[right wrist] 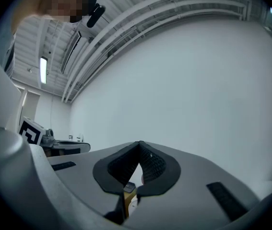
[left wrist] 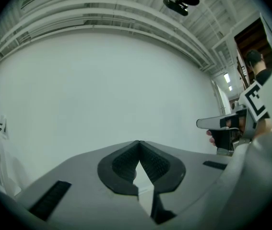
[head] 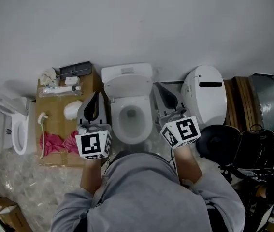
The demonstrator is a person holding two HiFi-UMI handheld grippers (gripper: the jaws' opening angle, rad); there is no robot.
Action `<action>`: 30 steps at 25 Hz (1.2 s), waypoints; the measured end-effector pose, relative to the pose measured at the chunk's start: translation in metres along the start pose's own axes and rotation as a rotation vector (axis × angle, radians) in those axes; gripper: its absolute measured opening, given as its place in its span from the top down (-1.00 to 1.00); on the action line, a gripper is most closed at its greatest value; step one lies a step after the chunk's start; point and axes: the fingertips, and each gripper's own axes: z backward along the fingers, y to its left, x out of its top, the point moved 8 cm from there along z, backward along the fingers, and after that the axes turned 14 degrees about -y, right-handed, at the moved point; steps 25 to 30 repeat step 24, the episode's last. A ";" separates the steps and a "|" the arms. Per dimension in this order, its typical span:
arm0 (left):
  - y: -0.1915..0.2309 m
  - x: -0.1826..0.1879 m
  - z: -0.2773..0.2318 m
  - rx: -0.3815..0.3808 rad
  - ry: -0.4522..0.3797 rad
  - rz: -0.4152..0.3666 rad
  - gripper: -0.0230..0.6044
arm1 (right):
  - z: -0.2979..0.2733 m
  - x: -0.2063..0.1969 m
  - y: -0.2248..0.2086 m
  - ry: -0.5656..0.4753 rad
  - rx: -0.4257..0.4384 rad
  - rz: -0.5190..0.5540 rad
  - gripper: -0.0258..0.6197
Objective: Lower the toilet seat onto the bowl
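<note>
Bare white wall ahead, under ribbed white ceiling panels. Closed tip to tip and gripping nothing: left gripper [left wrist: 138, 146] and right gripper [right wrist: 139, 146], both pointing at the wall. Just beyond and between the two sets of jaws, in the head view: white toilet [head: 131, 117], bowl open to the camera, toilet seat [head: 127, 87] seemingly tipped back against the tank, seat and lid hard to tell apart. Behind the jaws, black-and-white square markers on each gripper's cube [head: 93, 145], the only clear print. Left of the left jaws: cardboard sheet [head: 54, 116] with pink cloth [head: 54, 143] and small boxes [head: 71, 80], labels too small to read. Farther left, second toilet [head: 16, 129], cut off by the frame. Right of the right jaws: rounded white unit [head: 205, 98] with black slot, then dark gear [head: 252, 149], partly cropped.
</note>
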 end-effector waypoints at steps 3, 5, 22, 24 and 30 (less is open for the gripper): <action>-0.001 0.001 -0.001 -0.001 -0.005 0.000 0.93 | 0.001 0.000 0.001 0.003 -0.014 0.023 0.92; -0.001 0.000 0.000 0.000 -0.006 0.002 0.93 | 0.001 -0.002 0.001 0.010 -0.018 0.029 0.93; 0.002 0.000 -0.004 0.017 -0.009 0.003 0.93 | -0.005 -0.006 -0.001 0.024 -0.009 0.046 0.92; 0.003 0.000 -0.004 0.017 -0.009 0.002 0.93 | -0.007 -0.006 -0.001 0.023 -0.009 0.047 0.92; 0.003 0.000 -0.004 0.017 -0.009 0.002 0.93 | -0.007 -0.006 -0.001 0.023 -0.009 0.047 0.92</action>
